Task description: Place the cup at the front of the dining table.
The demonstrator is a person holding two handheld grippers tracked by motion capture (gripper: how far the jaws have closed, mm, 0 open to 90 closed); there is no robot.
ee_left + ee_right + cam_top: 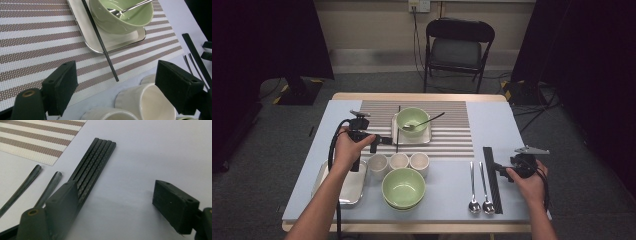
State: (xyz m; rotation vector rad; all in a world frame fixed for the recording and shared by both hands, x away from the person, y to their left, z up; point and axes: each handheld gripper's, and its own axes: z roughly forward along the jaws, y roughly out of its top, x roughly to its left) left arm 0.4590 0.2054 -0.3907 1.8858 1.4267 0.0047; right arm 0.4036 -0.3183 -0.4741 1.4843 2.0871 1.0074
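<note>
So the left gripper (pixel 115 82) hovered with fingers spread wide and empty over the white cups (pixel 147 100), right at the striped placemat's (pixel 37 37) near edge, one black chopstick (pixel 100 40) leaning off the tray (pixel 85 37). Over right, the right gripper (pixel 112 202) sat released beside the chopstick bundle (pixel 96 160), bare desk (pixel 150 152) beyond.

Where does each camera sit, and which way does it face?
High view: above the person's side, facing forward and down on the table; forearms, left claw and right claw show.
Left gripper view: rides the left claw, open, facing the black chopstick and white cups.
Right gripper view: rides the right claw, open, facing the chopstick bundle.
Shared: both gripper views show the striped mat.
</note>
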